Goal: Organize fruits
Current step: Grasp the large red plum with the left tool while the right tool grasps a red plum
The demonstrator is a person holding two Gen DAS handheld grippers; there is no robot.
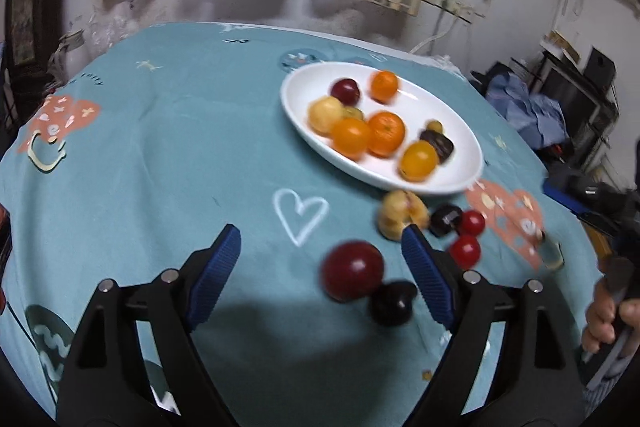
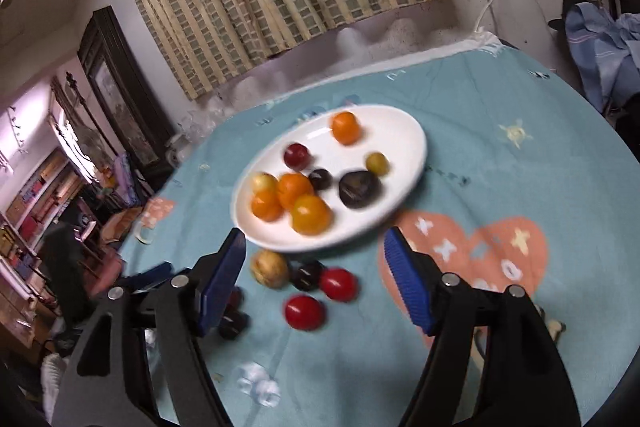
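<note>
Glossy white oval plate (image 1: pixel 460 131) holds blurred round fruits; beside it, loose fruit. Left gripper (image 1: pixel 320 259) and right gripper (image 2: pixel 316 259) gape wide, empty.

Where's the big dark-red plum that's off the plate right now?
In the left wrist view, the big dark-red plum lies on the teal tablecloth between the open left gripper fingers, touching a small black fruit.

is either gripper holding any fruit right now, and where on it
Nothing is held. The left gripper and the right gripper are both open, with no fruit touching their pads.
</note>
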